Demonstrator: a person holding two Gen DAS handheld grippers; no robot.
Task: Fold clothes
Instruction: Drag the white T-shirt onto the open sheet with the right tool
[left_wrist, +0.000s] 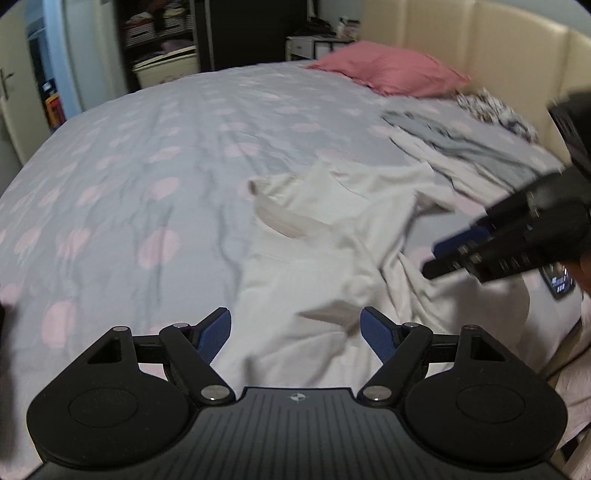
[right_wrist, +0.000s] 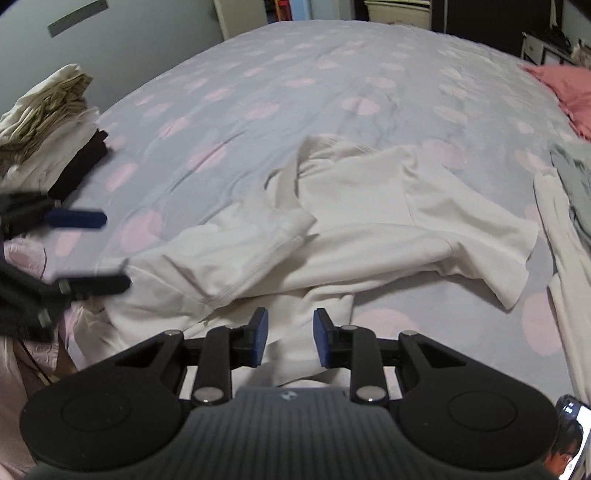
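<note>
- Left claw (left_wrist: 295, 330), nearest the lens in the left wrist view: two blue-padded fingers stand wide apart and hold nothing, hovering over the near hem of the cream garment.
- Right claw (right_wrist: 290, 338), nearest the lens in the right wrist view: two blue-padded fingers stand apart with a narrower gap; a fold of cream cloth lies in line with the gap, but contact with the pads cannot be told.
- Cream garment (right_wrist: 369, 221): one piece, rumpled and unfolded, lying near the front edge of the bed with a short sleeve spread toward the right and another flap turned over on the left.
- Bed (left_wrist: 147, 147): one, covered by a grey sheet with pale pink spots; it carries every item listed.
- Loose clothes (left_wrist: 461, 147): a grey piece and a pale piece lie together beyond the cream garment, with a dark patterned piece behind them near the padded headboard (left_wrist: 480, 44).
- Pink pillow (left_wrist: 391, 72): one, at the head of the bed.
- Folded stack (right_wrist: 48, 125): one pile of cream, white and dark items at the left edge of the bed.
- Phone (right_wrist: 574, 439): one lit screen beside the right claw's body.
- Obstructions: each view shows the other claw entering from the side, blurred, over the garment's edge.
</note>
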